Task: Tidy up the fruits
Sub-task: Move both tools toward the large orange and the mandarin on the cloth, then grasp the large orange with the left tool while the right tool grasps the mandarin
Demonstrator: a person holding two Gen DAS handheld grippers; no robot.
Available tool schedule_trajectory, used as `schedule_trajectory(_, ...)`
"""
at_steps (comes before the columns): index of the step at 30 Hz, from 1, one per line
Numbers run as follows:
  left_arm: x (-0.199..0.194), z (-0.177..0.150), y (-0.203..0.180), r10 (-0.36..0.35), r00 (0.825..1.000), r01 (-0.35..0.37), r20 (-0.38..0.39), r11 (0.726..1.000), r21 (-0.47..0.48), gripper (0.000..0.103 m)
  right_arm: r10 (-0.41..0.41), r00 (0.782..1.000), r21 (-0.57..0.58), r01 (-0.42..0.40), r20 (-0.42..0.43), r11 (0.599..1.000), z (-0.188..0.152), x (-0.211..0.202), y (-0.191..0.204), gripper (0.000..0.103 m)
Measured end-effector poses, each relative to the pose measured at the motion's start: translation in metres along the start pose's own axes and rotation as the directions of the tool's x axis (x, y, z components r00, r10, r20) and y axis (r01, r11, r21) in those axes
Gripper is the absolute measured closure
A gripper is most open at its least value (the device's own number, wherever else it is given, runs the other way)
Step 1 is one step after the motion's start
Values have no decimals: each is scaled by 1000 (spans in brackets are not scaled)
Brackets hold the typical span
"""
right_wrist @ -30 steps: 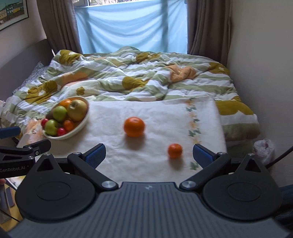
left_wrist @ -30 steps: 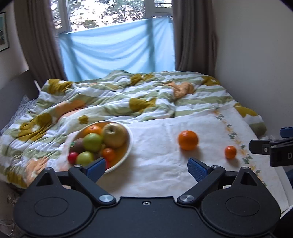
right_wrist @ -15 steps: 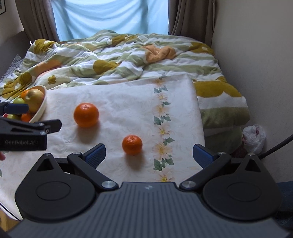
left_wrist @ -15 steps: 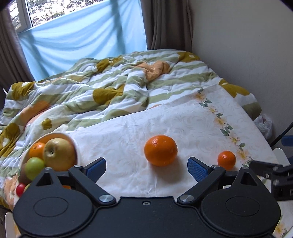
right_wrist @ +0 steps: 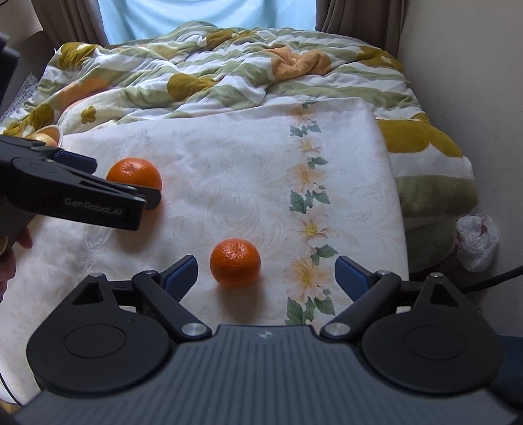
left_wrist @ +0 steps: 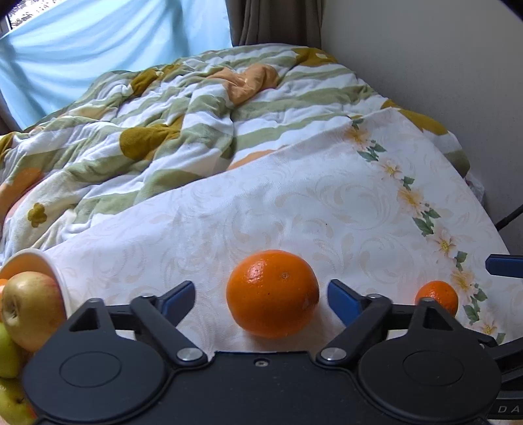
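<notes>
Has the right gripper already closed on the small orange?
No: in the right wrist view the right gripper is wide open, and the small orange sits on the white cloth between its fingers, touching neither.

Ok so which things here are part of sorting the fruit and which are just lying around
Part of the job:
large orange
small orange
fruit bowl
left tool, open
right tool, open

Just lying about:
striped duvet
floral cloth
plastic bag
curtains
</notes>
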State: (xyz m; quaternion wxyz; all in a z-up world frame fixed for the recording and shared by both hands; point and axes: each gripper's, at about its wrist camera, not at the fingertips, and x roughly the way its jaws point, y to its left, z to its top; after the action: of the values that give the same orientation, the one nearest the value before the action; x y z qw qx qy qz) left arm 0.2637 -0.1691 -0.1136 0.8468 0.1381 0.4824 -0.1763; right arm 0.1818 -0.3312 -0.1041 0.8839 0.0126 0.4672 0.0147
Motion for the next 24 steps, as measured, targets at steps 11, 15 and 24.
schedule_trajectory(11, 3, -3, -1, -39, 999, 39, -7, 999, 25, 39, 35, 998, -18, -36, -50, 999, 3, 18, 9, 27)
schedule_trajectory(15, 2, -6, 2, -43, 999, 43, -6, 999, 8, 39, 45, 997, -26, -46, -60, 999, 3, 21, 11, 28)
schedule_trajectory(24, -10, -14, 4, -28, 999, 28, 15, 1000, -10, 39, 53, 997, -57, -56, -52, 997, 5, 19, 15, 50)
